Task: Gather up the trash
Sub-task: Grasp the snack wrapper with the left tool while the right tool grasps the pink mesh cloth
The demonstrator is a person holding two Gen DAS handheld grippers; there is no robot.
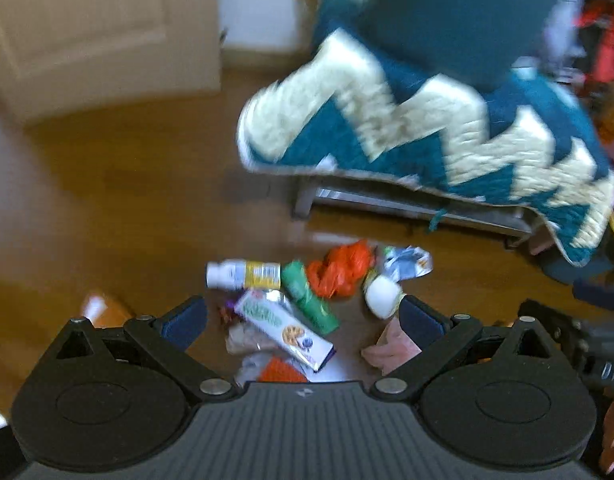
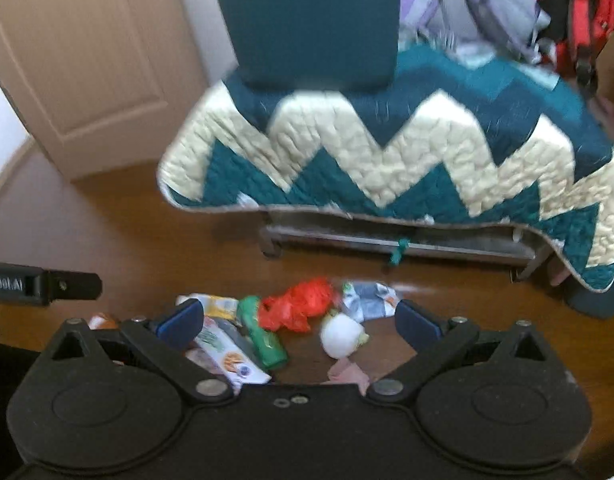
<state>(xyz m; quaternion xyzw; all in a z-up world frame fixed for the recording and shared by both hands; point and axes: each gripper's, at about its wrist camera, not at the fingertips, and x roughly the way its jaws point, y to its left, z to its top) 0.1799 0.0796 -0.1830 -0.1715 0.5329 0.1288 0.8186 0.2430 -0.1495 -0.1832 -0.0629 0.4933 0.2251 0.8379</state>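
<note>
Both tools were held above the wooden floor with nothing gripped: the left gripper and the right gripper were spread wide, jaws empty. The trash was grouped at lower centre of each view, below the zigzag quilt: a white bottle, a green tube, an orange plastic bag, a biscuit packet, a white ball of paper and a crumpled wrapper. The step in hand was judged to be the approach. One item must next be selected, straddled and clamped.
</note>
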